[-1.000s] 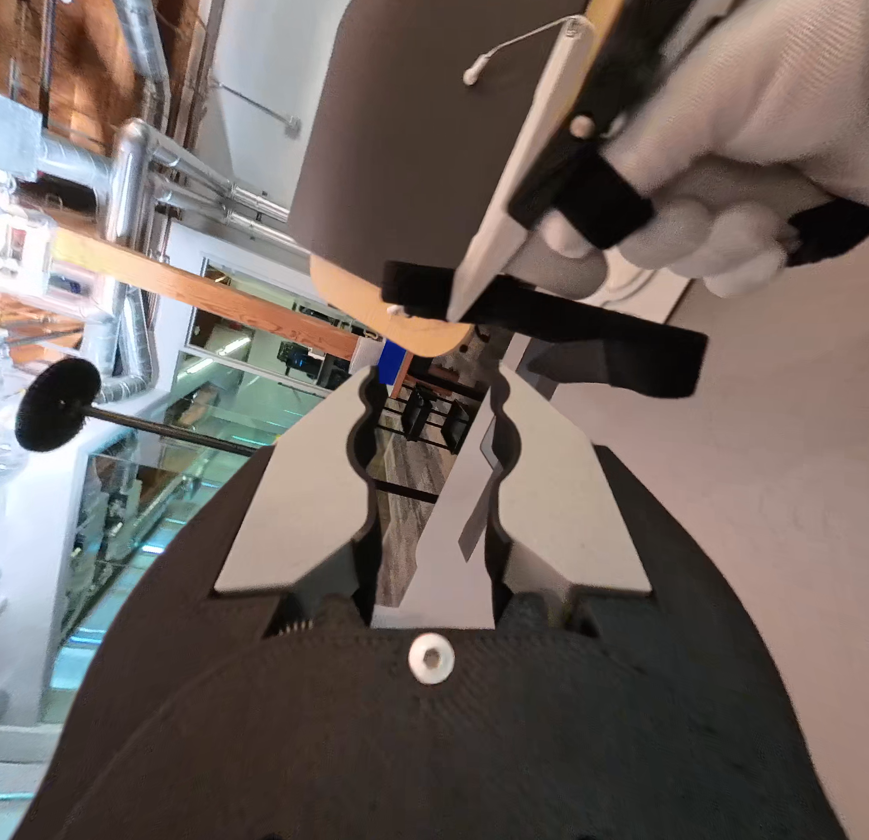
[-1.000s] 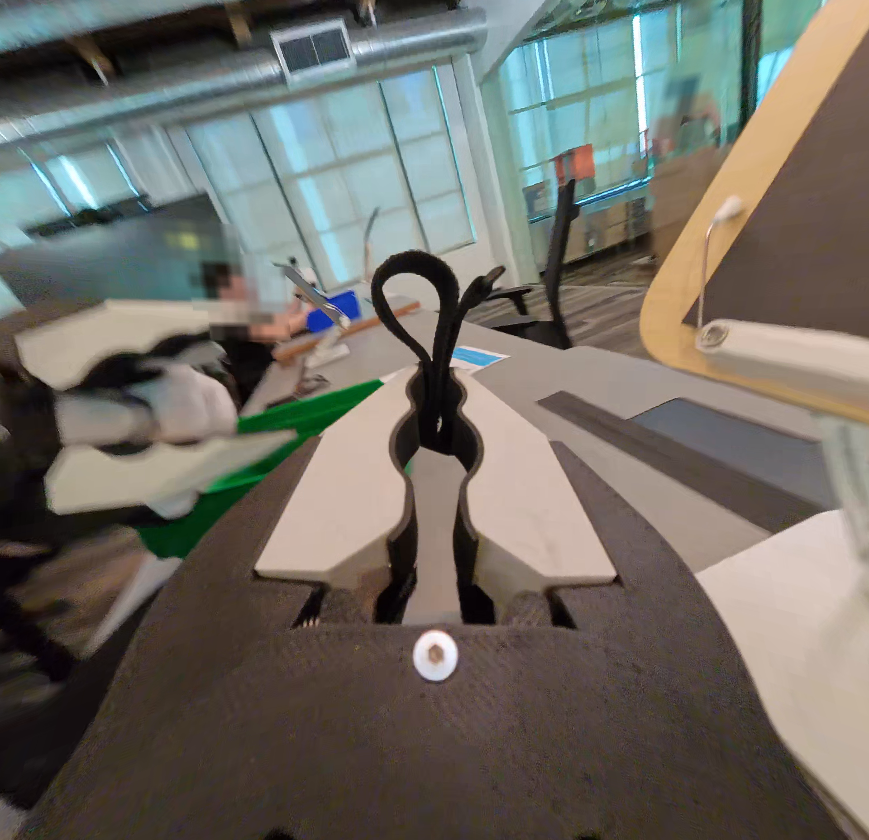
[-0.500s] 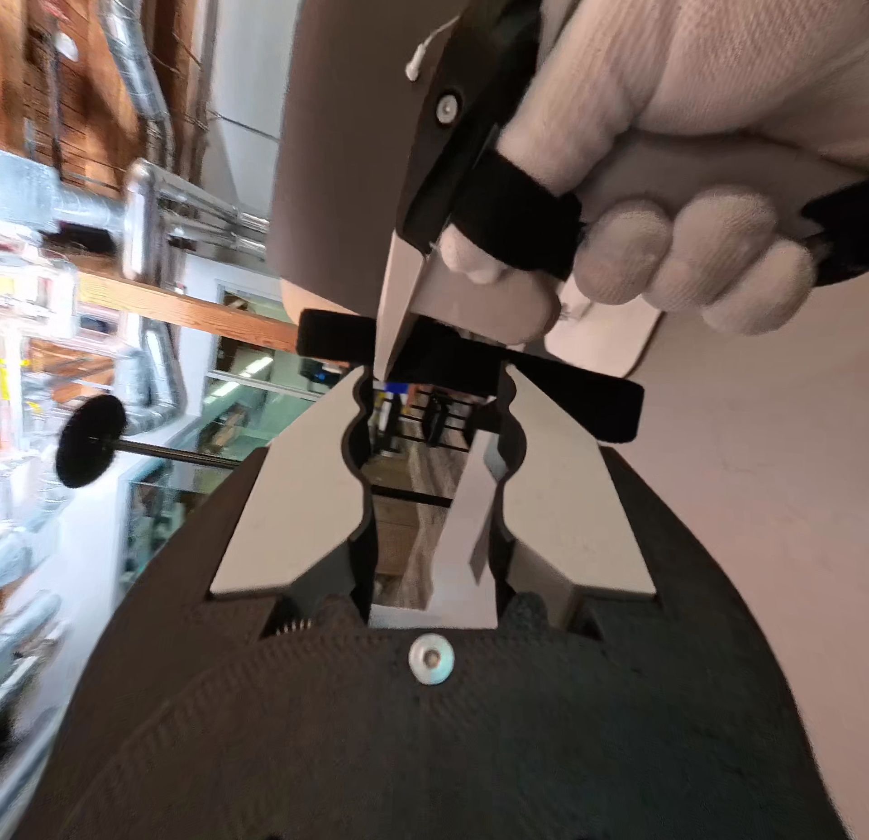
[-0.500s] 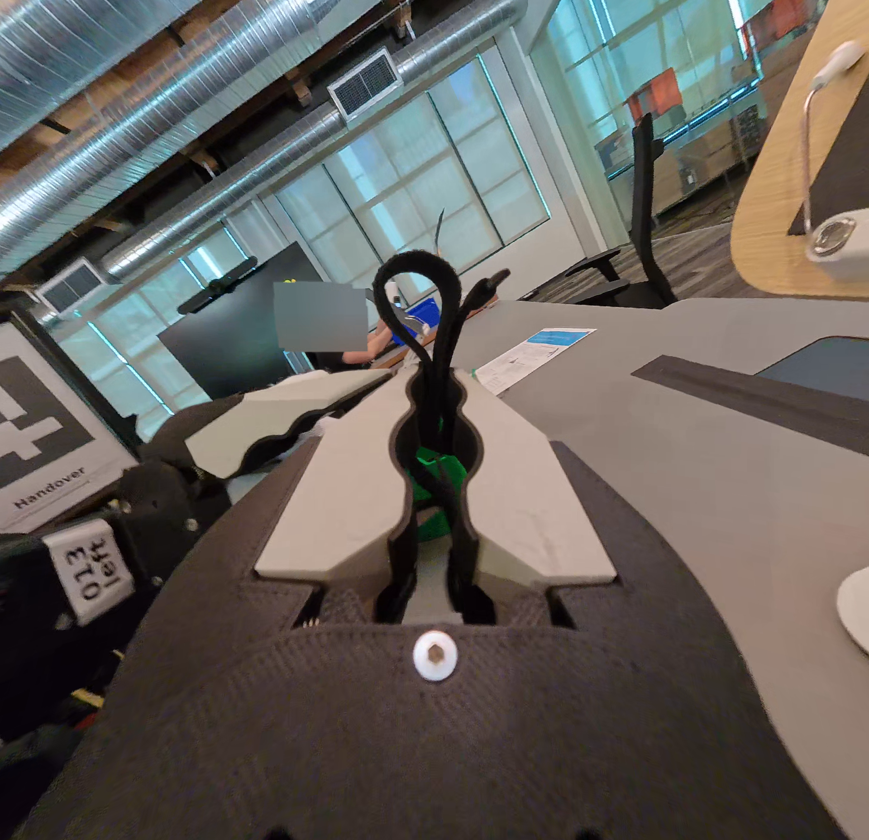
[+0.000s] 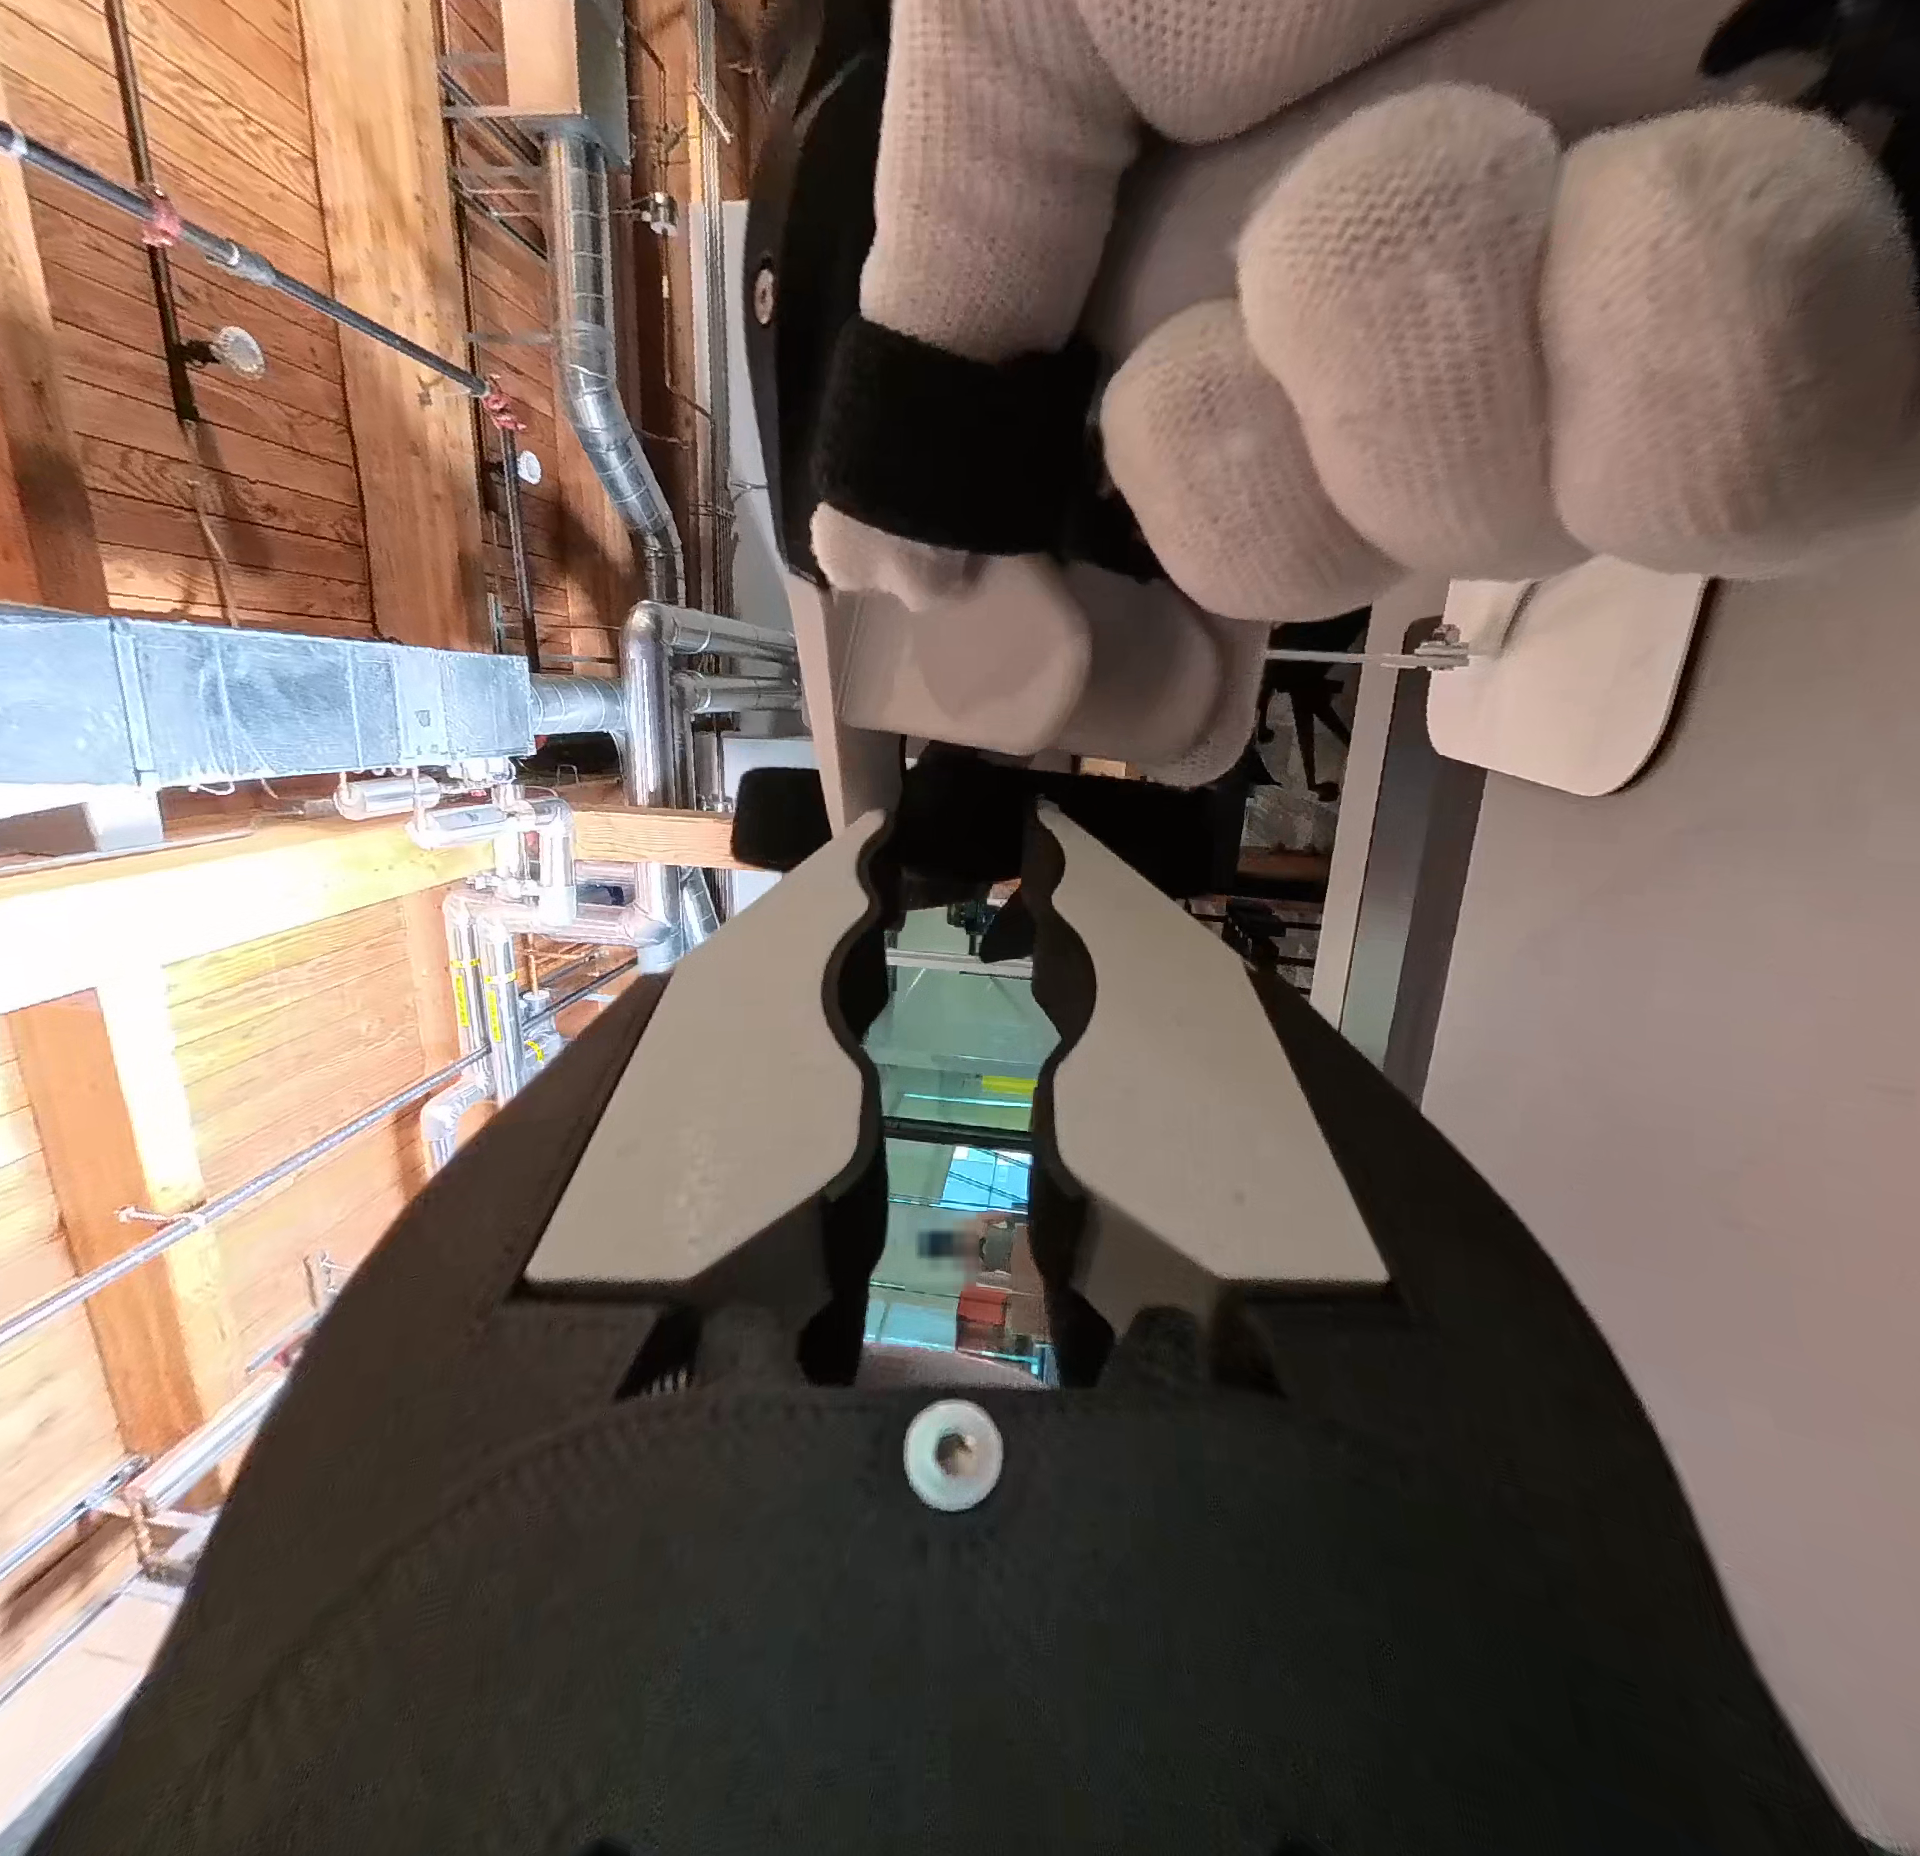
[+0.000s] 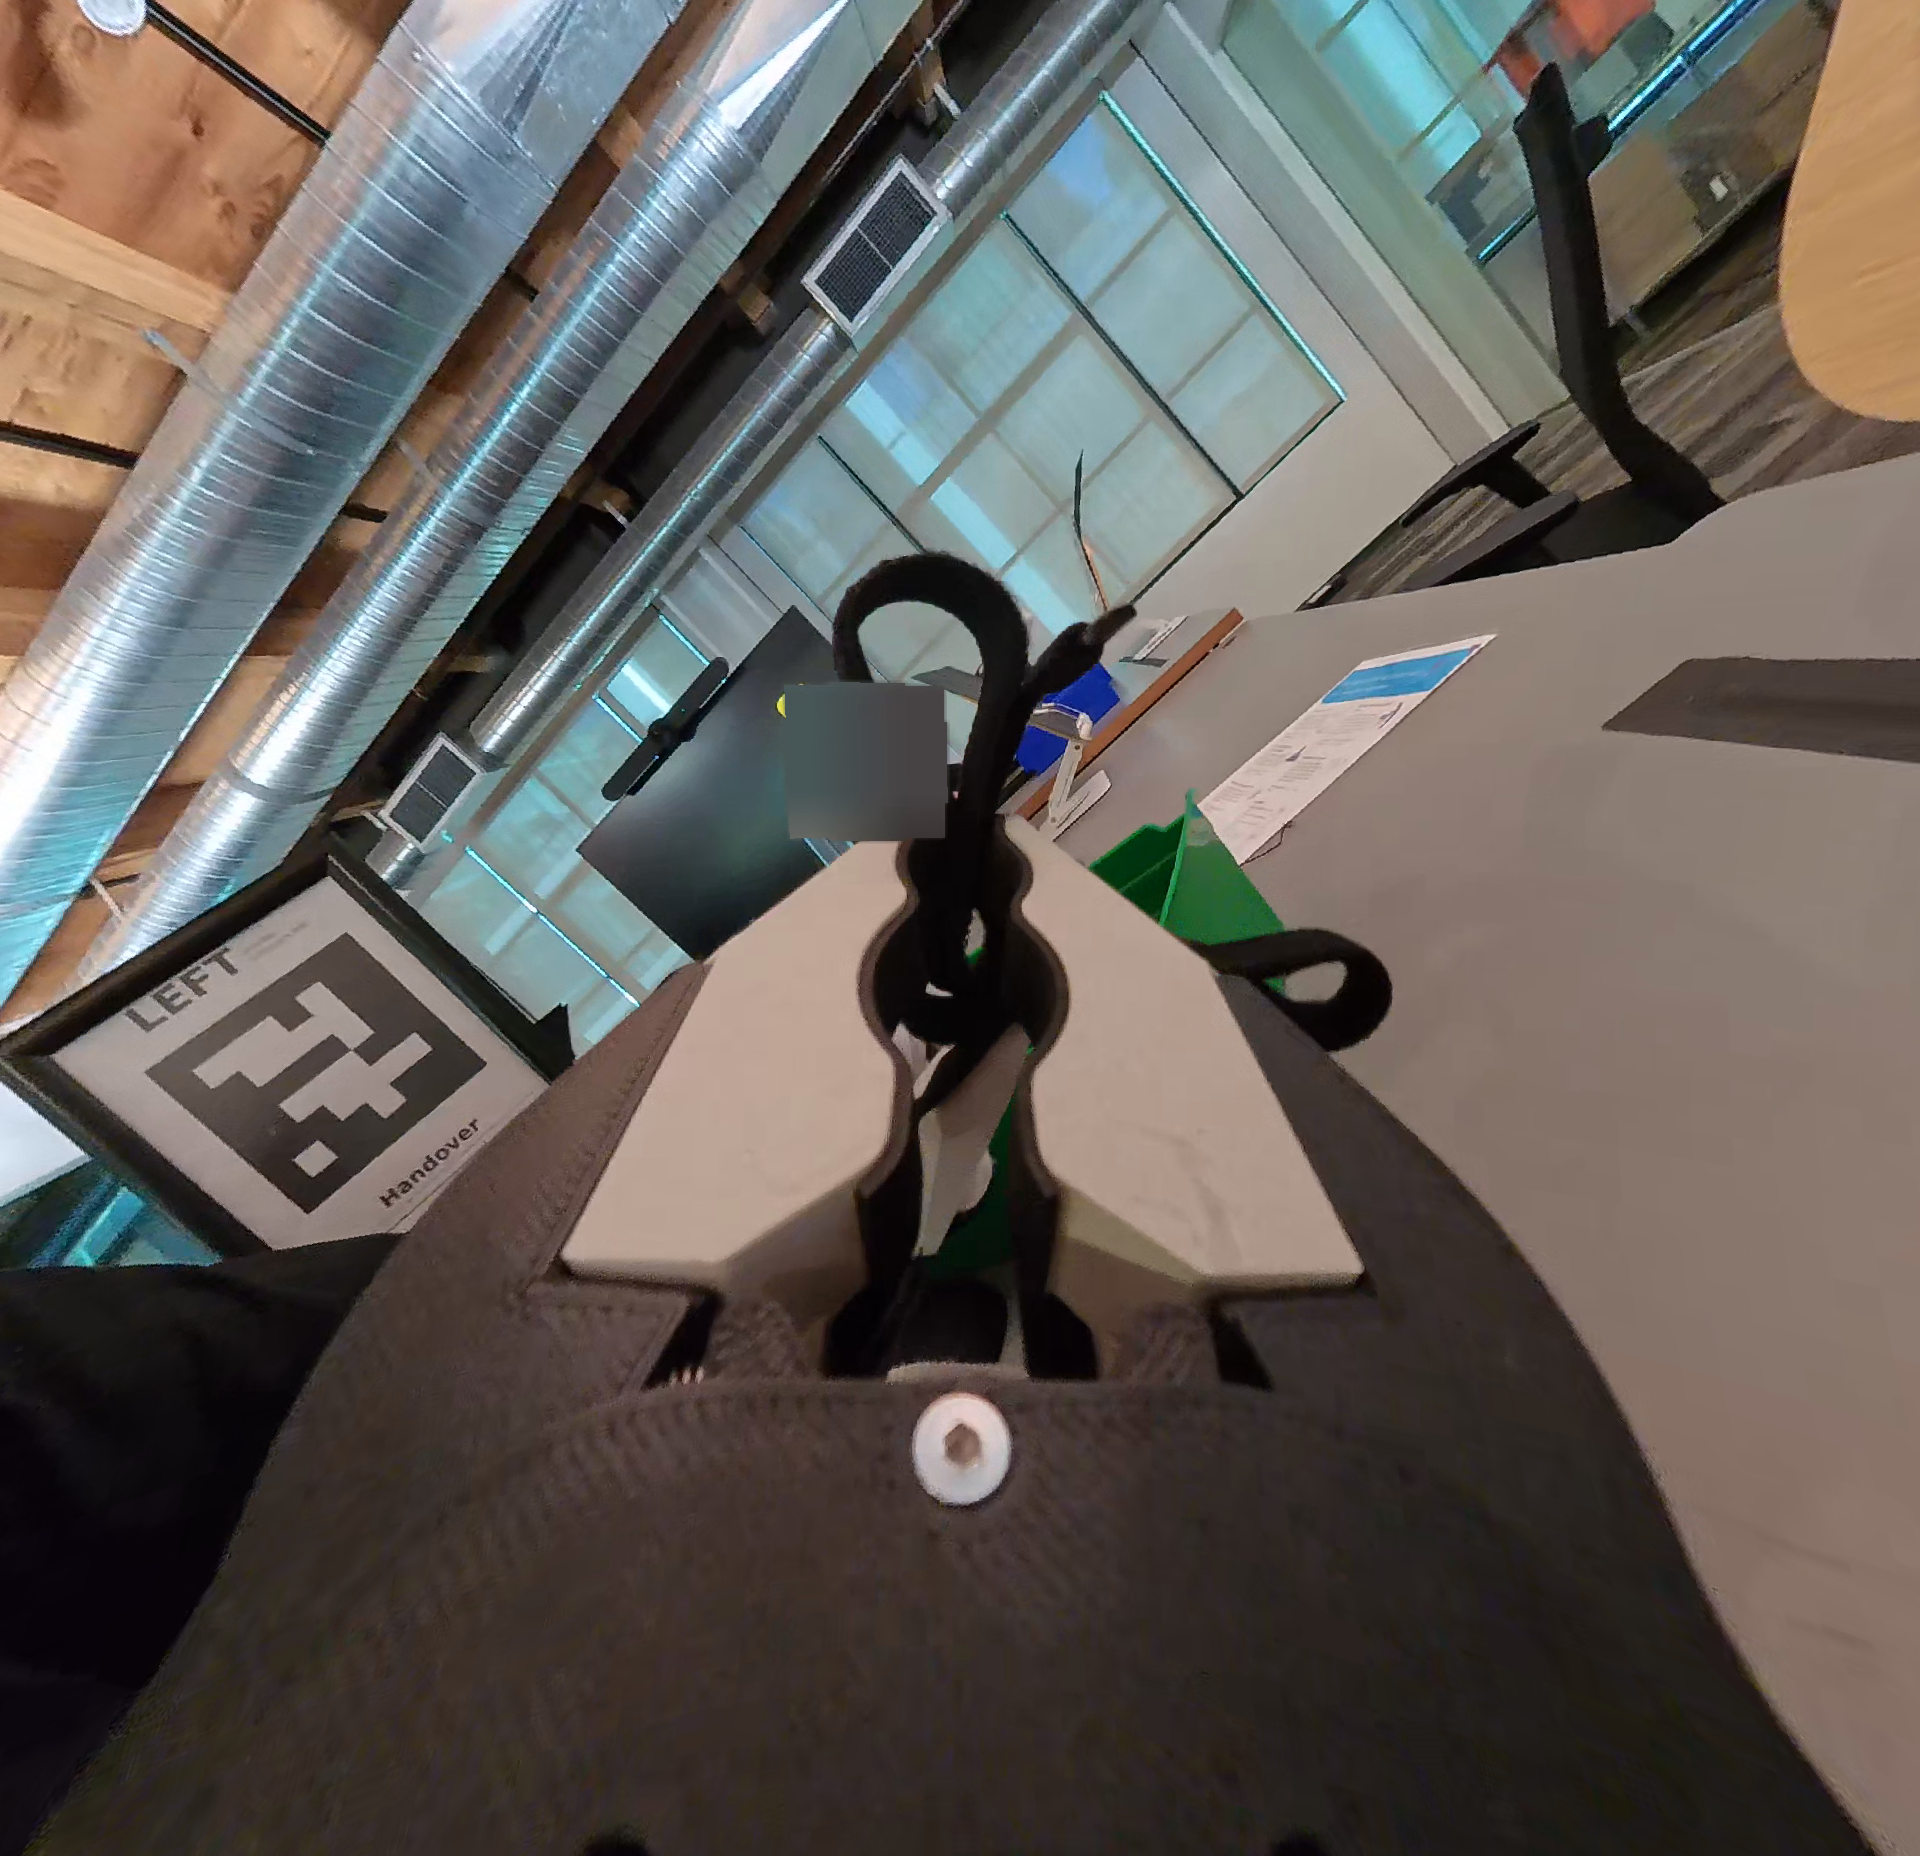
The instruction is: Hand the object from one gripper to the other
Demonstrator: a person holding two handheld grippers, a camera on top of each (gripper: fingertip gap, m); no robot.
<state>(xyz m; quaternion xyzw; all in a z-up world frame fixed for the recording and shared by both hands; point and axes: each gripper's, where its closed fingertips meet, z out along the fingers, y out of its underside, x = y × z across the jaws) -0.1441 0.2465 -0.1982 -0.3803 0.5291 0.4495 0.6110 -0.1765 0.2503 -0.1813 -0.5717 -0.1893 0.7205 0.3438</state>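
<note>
A black strap (image 6: 940,684) is pinched in the right tool (image 6: 961,861), its loop standing above the tips. In the left wrist view, the left tool (image 5: 961,830) is spread, the strap (image 5: 956,840) seen between its tips, below a gloved hand (image 5: 1351,352).

At my eight o'clock in the right wrist view a framed sign (image 6: 301,1068) with a black-and-white block marker and printed words, at two o'clock a blue-headed printed sheet (image 6: 1340,736) on the grey table (image 6: 1610,975)
</note>
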